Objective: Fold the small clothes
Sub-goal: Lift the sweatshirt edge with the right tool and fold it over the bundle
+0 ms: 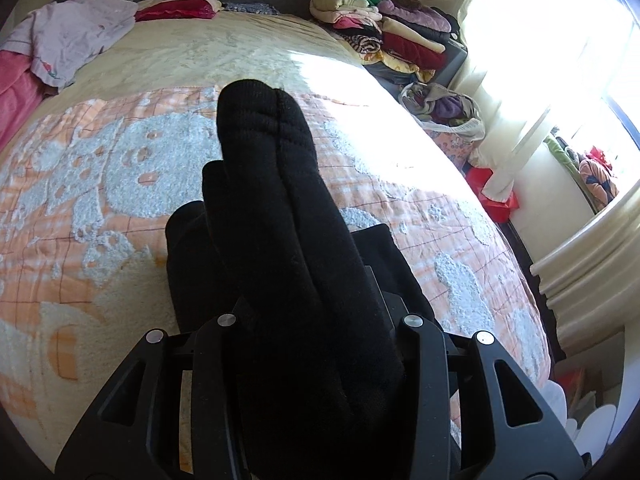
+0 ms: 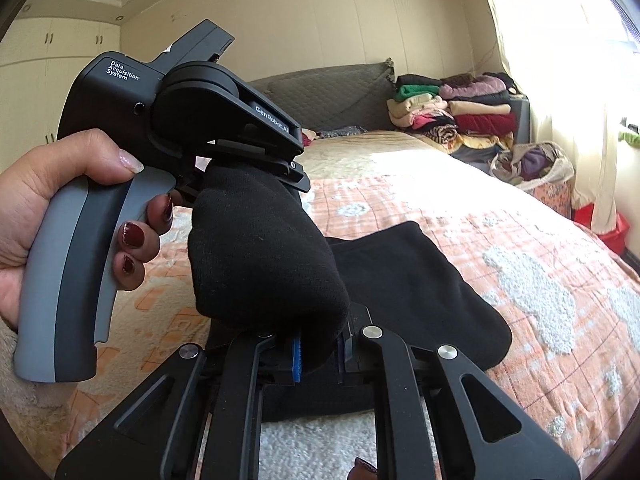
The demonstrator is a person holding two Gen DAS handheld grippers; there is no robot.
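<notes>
Black linkage bars of the right gripper (image 2: 320, 354) fill the foreground, its blue-padded jaws clenched on the lower end of a black sock (image 2: 264, 248). From there the sock runs up and to the left, its long axis slanting, to the left gripper (image 2: 256, 166), whose jaws grasp its upper end; a hand (image 2: 60, 216) with dark red nails holds that gripper's grey handle. Seen along the left gripper's fingers (image 1: 304, 320), the sock points straight away from the camera, its rounded tip over the bedspread (image 1: 100, 168). Beneath the sock, a second black garment (image 2: 420, 288) lies flat on the orange checked bedspread. Beyond the sock, at the head of the bed, stands a pile of folded clothes (image 2: 452, 112); a bag of clothes (image 2: 528, 164) sits just right of that pile.
</notes>
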